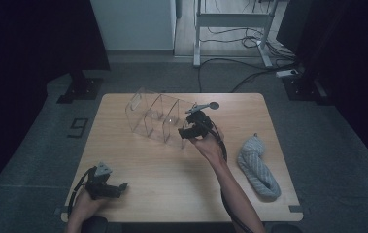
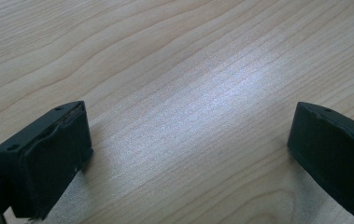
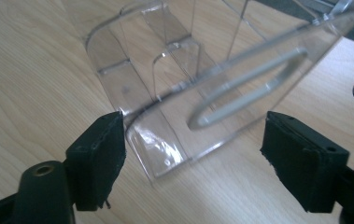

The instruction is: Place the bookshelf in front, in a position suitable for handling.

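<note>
Organizer [image 3: 165,88]: clear, glossy plastic, divided, slotted end panel.
Your right gripper [image 3: 193,154]: jaws spread around it.
Your left gripper [image 2: 188,154]: spread over wood-grain table [image 2: 165,56].

A clear acrylic divided organizer [image 1: 159,119] lies across the far middle of the surface [image 1: 172,184], blocking that stretch. A grey rolled cloth [image 1: 258,166] takes the near right edge. The near centre and left lie bare for passing.
</note>
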